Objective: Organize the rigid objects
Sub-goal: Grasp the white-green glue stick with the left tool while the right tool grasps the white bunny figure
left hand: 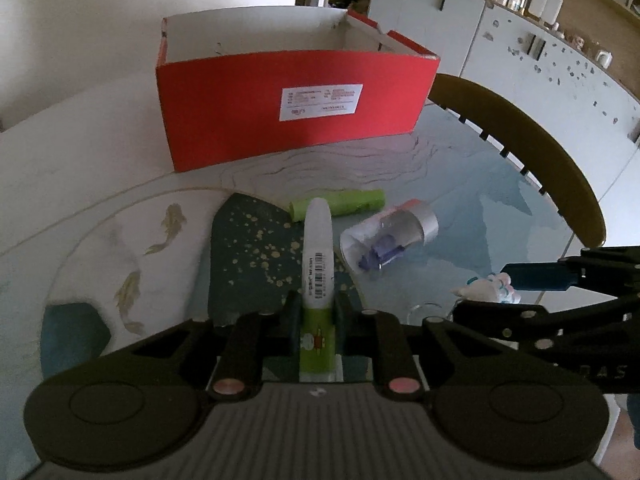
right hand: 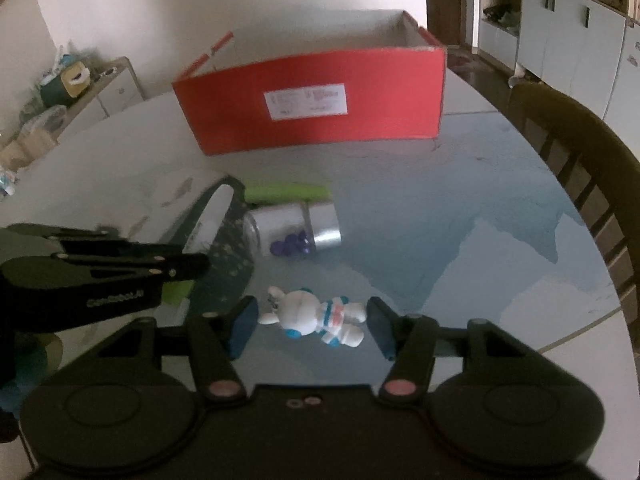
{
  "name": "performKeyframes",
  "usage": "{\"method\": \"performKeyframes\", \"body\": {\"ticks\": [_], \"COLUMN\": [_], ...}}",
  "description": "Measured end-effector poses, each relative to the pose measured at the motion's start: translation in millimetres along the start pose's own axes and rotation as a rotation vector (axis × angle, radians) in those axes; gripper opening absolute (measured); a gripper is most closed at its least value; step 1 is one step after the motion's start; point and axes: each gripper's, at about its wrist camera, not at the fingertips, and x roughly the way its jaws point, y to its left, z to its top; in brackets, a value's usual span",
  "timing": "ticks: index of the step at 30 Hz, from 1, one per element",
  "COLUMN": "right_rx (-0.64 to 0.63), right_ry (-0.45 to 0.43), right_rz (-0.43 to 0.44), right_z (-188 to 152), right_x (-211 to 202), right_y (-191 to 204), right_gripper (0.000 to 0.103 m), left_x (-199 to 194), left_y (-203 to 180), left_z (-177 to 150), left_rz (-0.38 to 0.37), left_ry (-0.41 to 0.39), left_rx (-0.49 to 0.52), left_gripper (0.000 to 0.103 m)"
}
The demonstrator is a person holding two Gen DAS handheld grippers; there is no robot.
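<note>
With the left gripper [left hand: 316, 316] clenched low on the glue stick [left hand: 318, 264] and the right gripper's [right hand: 310, 326] jaws pinching the figurine [right hand: 316, 318] end to end, either could pivot loose before the red box [left hand: 288, 108].

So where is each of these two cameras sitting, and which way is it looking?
Left wrist: sits on the left gripper, looking down along fingers shut on a glue stick, towards the red box; the right gripper pokes in.
Right wrist: sits on the right gripper, whose jaws flank a toy figure; the left gripper shows.
Shared: box, green tube, clear jar, table.
</note>
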Motion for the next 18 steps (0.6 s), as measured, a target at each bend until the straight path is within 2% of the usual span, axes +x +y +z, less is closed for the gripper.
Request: {"method": "performKeyframes", "body": {"ticks": [7, 18], "right_rx": [-0.022, -0.049], "right_ry": [-0.032, -0.087], "right_rz": [0.033, 0.05], "right_z": [16, 54], "right_x": [-27, -56], "right_y": [2, -2], "right_gripper": [0.059, 0.059], "left_x": [-17, -45], "left_y": [2, 13], "left_z": [9, 38], "left_rz": [-0.01, -0.022], "left_ry": [-0.014, -0.085], "left_rx": [-0.043, -0.092], "left_gripper": [0.017, 0.017]}}
